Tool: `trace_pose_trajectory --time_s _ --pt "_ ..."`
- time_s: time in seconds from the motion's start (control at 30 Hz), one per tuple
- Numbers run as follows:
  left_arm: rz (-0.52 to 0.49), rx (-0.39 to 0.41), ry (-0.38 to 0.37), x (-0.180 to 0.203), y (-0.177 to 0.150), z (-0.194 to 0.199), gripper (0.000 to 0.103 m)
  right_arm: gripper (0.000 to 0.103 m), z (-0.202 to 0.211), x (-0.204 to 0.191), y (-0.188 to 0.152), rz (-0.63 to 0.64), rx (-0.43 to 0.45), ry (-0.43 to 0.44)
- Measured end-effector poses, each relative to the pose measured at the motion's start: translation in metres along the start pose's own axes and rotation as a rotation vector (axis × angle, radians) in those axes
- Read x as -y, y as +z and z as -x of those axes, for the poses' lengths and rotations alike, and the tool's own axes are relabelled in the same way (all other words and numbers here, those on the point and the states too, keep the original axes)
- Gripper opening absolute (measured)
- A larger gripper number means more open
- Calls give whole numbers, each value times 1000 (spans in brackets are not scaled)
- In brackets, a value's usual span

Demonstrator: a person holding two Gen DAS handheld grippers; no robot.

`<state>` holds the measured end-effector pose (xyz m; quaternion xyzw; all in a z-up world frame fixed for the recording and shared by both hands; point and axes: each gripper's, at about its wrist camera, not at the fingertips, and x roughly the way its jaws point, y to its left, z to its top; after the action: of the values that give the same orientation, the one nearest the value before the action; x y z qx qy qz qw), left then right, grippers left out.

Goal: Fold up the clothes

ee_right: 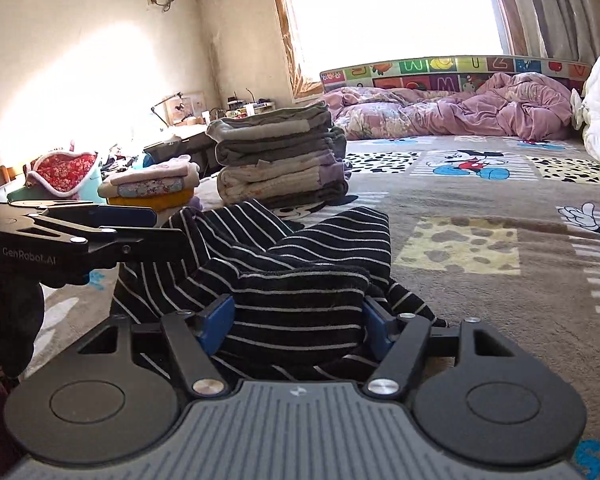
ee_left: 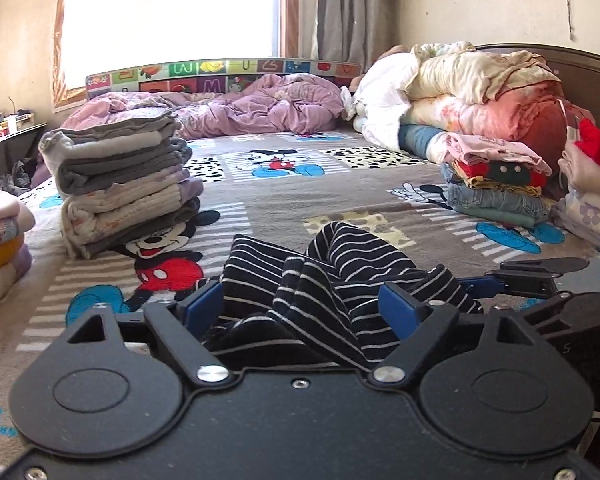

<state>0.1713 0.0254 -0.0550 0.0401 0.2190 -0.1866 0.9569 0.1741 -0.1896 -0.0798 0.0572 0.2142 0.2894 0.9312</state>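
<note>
A black garment with thin white stripes (ee_left: 340,280) lies crumpled on the Mickey Mouse bed cover (ee_left: 284,208). My left gripper (ee_left: 300,304) is open, its blue pads (ee_left: 204,304) either side of a bunch of the striped cloth. My right gripper (ee_right: 300,320) is also open, with a thick fold of the same garment (ee_right: 300,280) between its blue pads (ee_right: 218,320). The right gripper shows at the right edge of the left wrist view (ee_left: 540,276), and the left gripper at the left of the right wrist view (ee_right: 100,224). Both sit low at the garment's near edge.
A stack of folded grey and cream clothes (ee_left: 120,184) stands to the left, with a smaller folded pile (ee_left: 0,240) at the far left. Folded clothes (ee_left: 496,184) and rolled quilts (ee_left: 472,96) lie to the right. A purple duvet (ee_left: 260,108) lies at the back.
</note>
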Motion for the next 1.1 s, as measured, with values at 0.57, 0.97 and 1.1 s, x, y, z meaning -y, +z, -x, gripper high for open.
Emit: trace_pose_trajectory --time_s 0.57,0.97,1.1 --pt "-196 -73 -154 30 -51 60 19 22 44 -39 -30 18 -36 85" --pt "-279 -239 -233 50 -97 82 18 22 60 -91 -75 75 -240 113" --pt "-323 -280 -305 49 -102 93 43 22 70 -94 -89 64 -294 112"
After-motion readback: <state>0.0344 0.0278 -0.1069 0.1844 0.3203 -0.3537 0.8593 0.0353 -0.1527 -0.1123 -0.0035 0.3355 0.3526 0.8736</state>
